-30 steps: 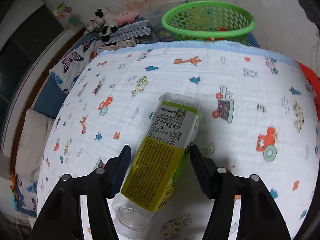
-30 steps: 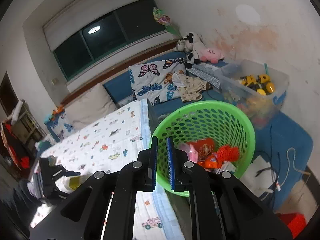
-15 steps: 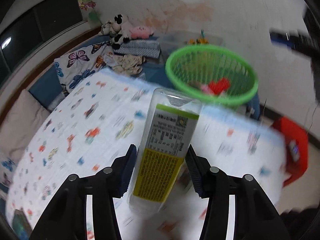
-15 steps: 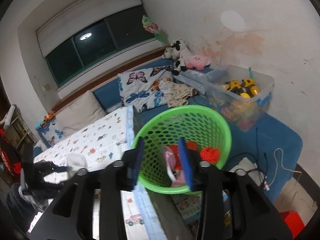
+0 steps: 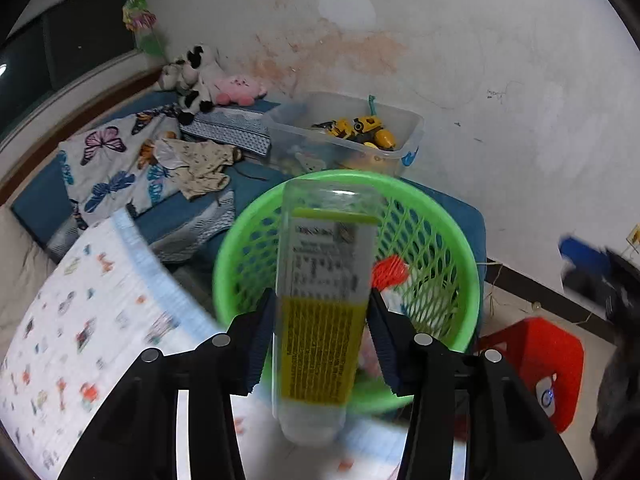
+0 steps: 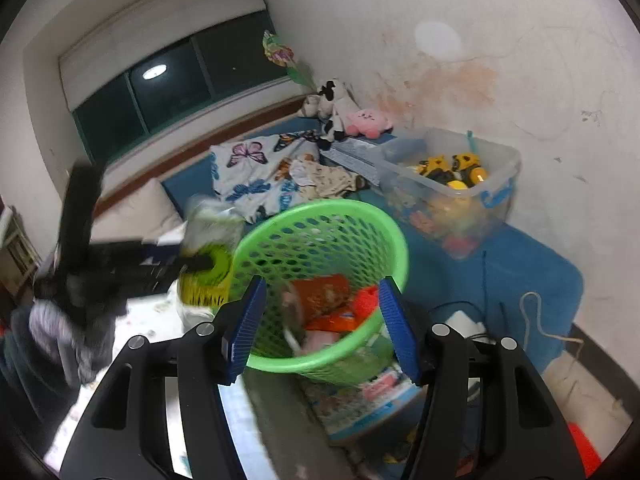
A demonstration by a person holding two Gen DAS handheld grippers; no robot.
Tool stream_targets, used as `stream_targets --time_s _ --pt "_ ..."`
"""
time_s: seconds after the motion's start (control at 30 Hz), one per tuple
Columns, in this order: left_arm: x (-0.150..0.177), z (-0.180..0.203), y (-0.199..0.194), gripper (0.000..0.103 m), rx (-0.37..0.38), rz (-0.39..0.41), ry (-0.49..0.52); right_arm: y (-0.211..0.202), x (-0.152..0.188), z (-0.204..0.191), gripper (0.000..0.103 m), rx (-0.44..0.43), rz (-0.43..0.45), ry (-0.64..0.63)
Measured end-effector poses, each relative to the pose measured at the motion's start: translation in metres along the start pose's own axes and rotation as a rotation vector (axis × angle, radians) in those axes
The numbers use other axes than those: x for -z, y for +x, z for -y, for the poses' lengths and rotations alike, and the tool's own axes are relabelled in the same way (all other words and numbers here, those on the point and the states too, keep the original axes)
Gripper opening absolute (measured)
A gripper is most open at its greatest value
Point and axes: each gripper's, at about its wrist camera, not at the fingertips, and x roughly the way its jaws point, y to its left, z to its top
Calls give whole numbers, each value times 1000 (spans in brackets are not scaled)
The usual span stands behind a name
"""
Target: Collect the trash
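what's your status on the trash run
Left gripper closing on clear bottle, at green basket. Right gripper opening, empty, over basket. Nothing blocking.

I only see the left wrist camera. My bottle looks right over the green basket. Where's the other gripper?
Observer: The right gripper points down into the green basket. Its jaws are opening and there is nothing between them.
Operator: What's hiding behind my bottle in there?
Observer: An orange snack wrapper lies in the middle of the trash.
Operator: Is my bottle really over the hole?
Observer: From the right wrist view, the bottle appears beside the rim's left edge, not over the middle.
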Motion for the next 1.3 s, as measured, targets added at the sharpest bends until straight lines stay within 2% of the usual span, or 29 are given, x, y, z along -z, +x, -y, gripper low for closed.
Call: stream_targets --time_s 0.2,0.27,0.4,0.53,0.63,0.73,0.8,0.87,1.0,1.03,1.13,1.3 --pt "-24 15 42 43 9 -49 15 7 12 14 60 5 -18 4" --pt "-24 19 56 43 -5 -79 31 11 16 17 60 3 -32 11" --pt "-21 21 79 43 24 -144 -15 17 21 20 60 0 -48 25" --pt "-16 25 90 44 21 -177 -16 18 20 19 60 -5 -40 42" --pt "-14 25 86 60 9 -164 -24 19 20 19 60 -7 -44 48" --pt "-14 23 75 67 4 -131 -31 19 22 16 61 3 -51 38" --pt "-12 18 65 67 7 -114 -47 18 23 14 62 9 -52 27" --pt "-12 13 52 67 -1 -89 -60 15 23 8 67 3 -53 10" --pt "3 3 8 76 -21 -5 -75 14 27 -7 70 -19 -64 -10" --pt "7 2 -1 82 -30 9 -75 13 29 -14 71 -30 -71 -16" --pt "26 -7 -41 88 -87 79 -82 14 32 -33 74 -42 -78 -51" --pt "61 -33 -97 93 -170 156 -157 8 37 -66 83 -77 -84 -73"
